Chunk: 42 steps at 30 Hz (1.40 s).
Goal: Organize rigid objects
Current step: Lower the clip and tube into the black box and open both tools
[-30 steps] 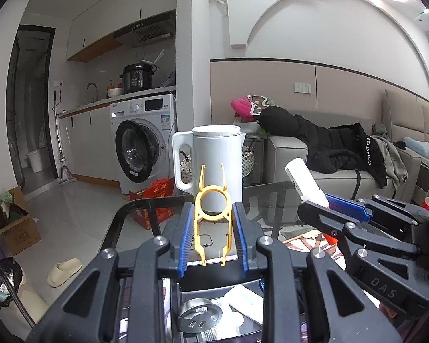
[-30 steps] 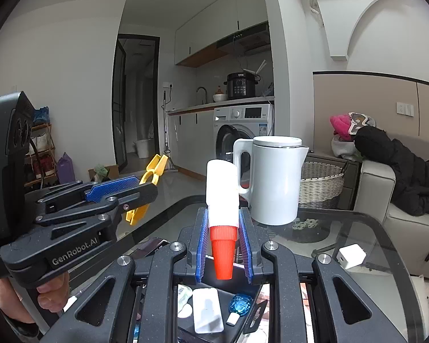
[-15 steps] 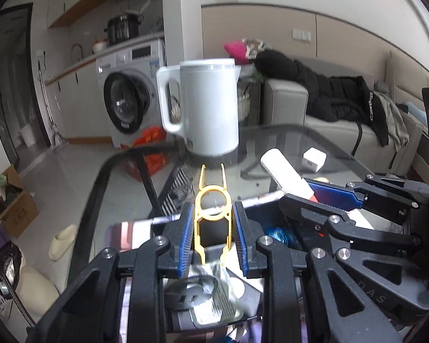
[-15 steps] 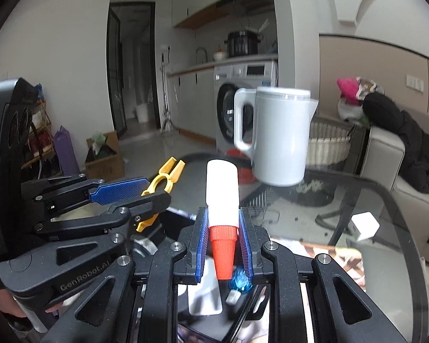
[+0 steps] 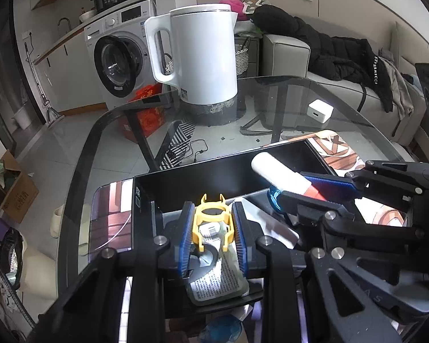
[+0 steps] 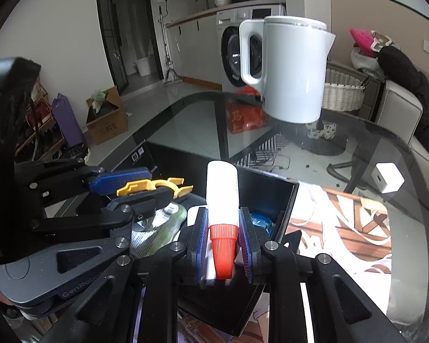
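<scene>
My left gripper [image 5: 211, 217] is shut on a yellow plastic clip [image 5: 212, 220], which pokes out past its blue pads over a black open box [image 5: 203, 180]. My right gripper [image 6: 223, 223] is shut on a white tube with a red cap [image 6: 222, 197], cap end toward the camera, also over the box [image 6: 283, 197]. In the left wrist view the tube [image 5: 280, 175] and right gripper [image 5: 323, 191] sit just to the right. In the right wrist view the clip [image 6: 154, 187] and left gripper [image 6: 137, 185] sit to the left. Inside the box lie a printed sachet [image 5: 214, 283] and a blue wrapped item [image 6: 260, 221].
A glass table [image 5: 271, 100] carries the box, a white electric kettle [image 5: 203, 54] on its dark base at the far side, and a small white charger cube [image 5: 319, 111]. Printed mats [image 6: 343, 223] lie under and beside the box. Beyond the table are a washing machine and a sofa.
Both grippers tipped downward and sank toward the black box, each keeping its object. The kettle and room slid up in both views, and the box interior came into sight.
</scene>
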Tool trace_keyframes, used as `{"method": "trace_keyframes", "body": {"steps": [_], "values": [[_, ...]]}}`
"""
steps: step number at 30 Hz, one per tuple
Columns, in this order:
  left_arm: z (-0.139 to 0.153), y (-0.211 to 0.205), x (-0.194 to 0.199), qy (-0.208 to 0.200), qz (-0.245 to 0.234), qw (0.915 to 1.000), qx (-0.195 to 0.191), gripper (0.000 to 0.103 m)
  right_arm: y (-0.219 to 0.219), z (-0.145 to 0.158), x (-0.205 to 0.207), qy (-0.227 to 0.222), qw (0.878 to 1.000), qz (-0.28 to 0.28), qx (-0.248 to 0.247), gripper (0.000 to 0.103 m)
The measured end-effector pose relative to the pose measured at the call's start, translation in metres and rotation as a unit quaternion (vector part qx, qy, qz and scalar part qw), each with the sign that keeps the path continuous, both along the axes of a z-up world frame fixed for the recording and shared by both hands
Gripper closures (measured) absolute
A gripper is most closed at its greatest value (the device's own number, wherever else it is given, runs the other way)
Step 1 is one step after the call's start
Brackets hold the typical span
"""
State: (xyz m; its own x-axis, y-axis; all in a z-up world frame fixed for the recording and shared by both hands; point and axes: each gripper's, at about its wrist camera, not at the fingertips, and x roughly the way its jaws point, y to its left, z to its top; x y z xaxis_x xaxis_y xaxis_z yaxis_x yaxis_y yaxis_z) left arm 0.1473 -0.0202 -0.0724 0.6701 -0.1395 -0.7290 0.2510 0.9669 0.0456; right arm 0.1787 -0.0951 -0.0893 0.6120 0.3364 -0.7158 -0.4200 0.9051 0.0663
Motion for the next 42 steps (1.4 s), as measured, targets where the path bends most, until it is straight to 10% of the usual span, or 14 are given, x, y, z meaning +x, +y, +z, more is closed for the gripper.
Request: {"method": "trace_keyframes", "body": {"steps": [42], "values": [[0.024,0.014,-0.058,-0.026,-0.012,0.9993,0.025,0.053,-0.019,0.019,-0.055,-0.006,1.000,0.006,-0.013,0.075]]}}
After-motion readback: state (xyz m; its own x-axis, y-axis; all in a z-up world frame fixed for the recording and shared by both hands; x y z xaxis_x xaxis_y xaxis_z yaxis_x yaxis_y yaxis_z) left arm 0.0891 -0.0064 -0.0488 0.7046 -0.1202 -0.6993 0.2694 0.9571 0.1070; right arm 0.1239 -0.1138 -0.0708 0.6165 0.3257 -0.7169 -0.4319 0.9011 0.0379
